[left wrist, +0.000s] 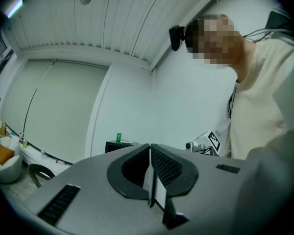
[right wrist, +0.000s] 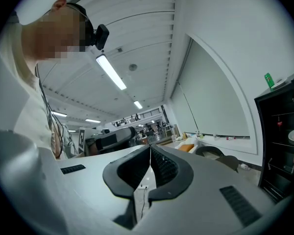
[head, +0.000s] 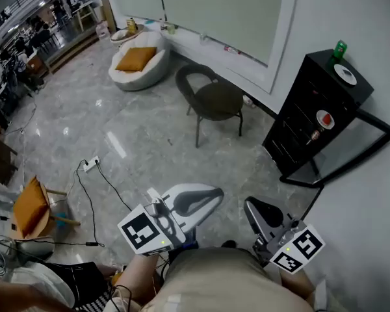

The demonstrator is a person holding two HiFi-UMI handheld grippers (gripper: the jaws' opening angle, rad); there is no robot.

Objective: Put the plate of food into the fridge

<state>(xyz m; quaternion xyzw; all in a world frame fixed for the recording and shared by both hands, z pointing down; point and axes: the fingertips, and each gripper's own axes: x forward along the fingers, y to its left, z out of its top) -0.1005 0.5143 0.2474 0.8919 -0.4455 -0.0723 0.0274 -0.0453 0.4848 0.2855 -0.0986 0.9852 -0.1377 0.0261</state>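
Note:
A black fridge [head: 312, 119] stands against the right wall with its glass door [head: 351, 149] swung open. On its top sit a white plate [head: 344, 74] and a green bottle [head: 339, 49]. A red and white item [head: 324, 119] shows on a shelf inside. My left gripper [head: 216, 194] and right gripper [head: 248, 204] are held close to the person's body, well short of the fridge. Both are shut with nothing between the pads, as the left gripper view [left wrist: 150, 148] and the right gripper view [right wrist: 150, 151] show. The fridge [right wrist: 281, 136] lies to the right of the right gripper.
A dark round chair [head: 214, 99] stands on the marble floor left of the fridge. Farther back is a white lounge seat with an orange cushion [head: 140, 64]. A power strip with cable [head: 91, 164] lies on the floor, and an orange-cushioned chair [head: 32, 207] stands at left.

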